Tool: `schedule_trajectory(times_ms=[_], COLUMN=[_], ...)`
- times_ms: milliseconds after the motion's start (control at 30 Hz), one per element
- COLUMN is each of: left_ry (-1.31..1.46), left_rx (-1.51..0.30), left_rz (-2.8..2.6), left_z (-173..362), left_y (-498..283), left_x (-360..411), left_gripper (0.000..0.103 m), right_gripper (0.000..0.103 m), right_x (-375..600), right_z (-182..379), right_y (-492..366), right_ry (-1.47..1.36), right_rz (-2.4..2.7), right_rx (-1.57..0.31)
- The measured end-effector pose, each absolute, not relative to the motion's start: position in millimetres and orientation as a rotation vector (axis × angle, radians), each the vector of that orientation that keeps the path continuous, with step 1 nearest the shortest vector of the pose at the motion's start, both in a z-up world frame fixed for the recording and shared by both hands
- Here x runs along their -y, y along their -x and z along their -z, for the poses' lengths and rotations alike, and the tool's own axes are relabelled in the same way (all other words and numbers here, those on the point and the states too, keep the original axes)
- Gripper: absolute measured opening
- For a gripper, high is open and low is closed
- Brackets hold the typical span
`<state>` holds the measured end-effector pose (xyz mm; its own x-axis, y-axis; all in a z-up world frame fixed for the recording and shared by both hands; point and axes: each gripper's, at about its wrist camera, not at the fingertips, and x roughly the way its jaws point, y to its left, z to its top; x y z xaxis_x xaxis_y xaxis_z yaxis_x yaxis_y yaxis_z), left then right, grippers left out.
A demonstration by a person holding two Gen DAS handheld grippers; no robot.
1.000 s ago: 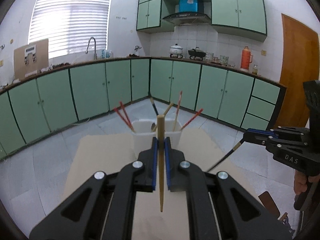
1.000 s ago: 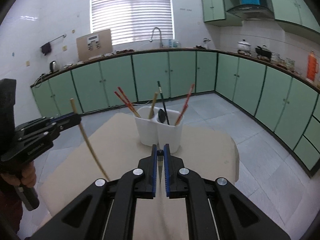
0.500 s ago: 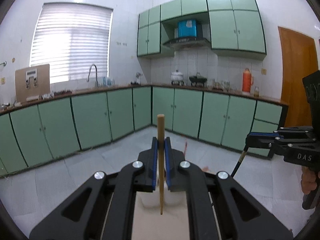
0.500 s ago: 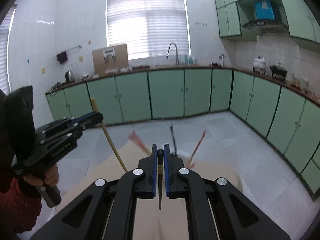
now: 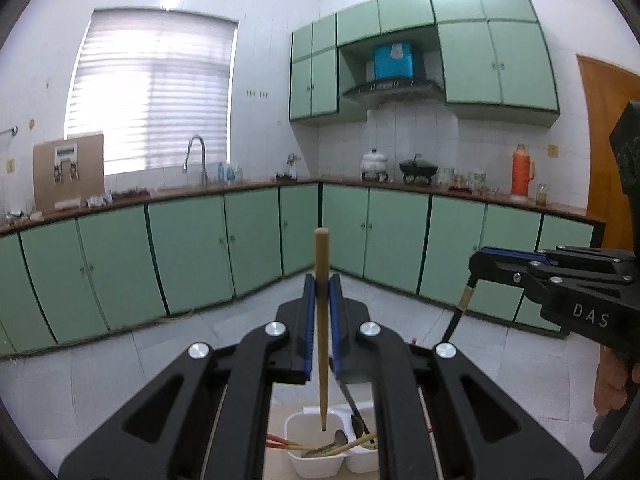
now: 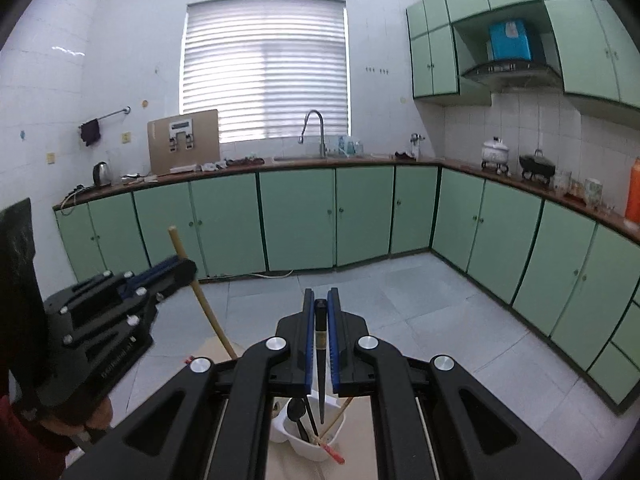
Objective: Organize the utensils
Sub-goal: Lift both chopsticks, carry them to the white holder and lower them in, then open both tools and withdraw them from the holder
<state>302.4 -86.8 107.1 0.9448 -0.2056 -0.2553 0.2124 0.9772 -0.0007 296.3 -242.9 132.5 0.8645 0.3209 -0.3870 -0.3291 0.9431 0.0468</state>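
Note:
My left gripper [image 5: 321, 284] is shut on a light wooden chopstick [image 5: 321, 320], held upright with its tip just above the white two-compartment utensil holder [image 5: 320, 462]. My right gripper [image 6: 320, 306] is shut on a black chopstick [image 6: 321, 364], tip pointing down over the holder [image 6: 316, 446]. The holder contains spoons, red chopsticks and wooden chopsticks. The right gripper [image 5: 478, 264] shows at the right of the left wrist view with the black chopstick [image 5: 456, 316] hanging from it. The left gripper [image 6: 180, 270] shows at the left of the right wrist view with the wooden chopstick [image 6: 204, 300].
The holder stands on a beige table [image 6: 208, 354]. Green base cabinets [image 5: 256, 248] run along the walls under a brown counter with a sink tap [image 6: 314, 130], pots [image 5: 374, 162] and an orange flask [image 5: 522, 174]. An orange door [image 5: 604, 148] is at the right.
Both grippers have risen and moved over the holder, which now lies low in both views below the chopstick tips. Each still grips its chopstick.

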Motion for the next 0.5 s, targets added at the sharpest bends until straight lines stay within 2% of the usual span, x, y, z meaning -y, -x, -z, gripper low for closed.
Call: schedule_trajectory(times_ms=[433, 467, 500], left_ry=[-0.018, -0.021, -0.021], left_rx=[-0.429, -0.442, -0.452], left_rz=[0.175, 0.174, 0.174], left_z=[-20.1, -16.4, -14.1], left_y=[-352.2, -354.5, -356.0], left_x=[68.0, 67.9, 66.5], left_gripper=[0.007, 0.01, 0.019], right_gripper=[0.006, 0.007, 0.007], right_x=[235.3, 235.3, 234.1], right_z=[-47.3, -44.2, -39.7], right_y=[-327.5, -327.7, -328.4], right_ry=[0.009, 0.011, 0.015], right_rz=[-0.326, -0.326, -0.326], right_rx=[-0.535, -0.543, -0.557])
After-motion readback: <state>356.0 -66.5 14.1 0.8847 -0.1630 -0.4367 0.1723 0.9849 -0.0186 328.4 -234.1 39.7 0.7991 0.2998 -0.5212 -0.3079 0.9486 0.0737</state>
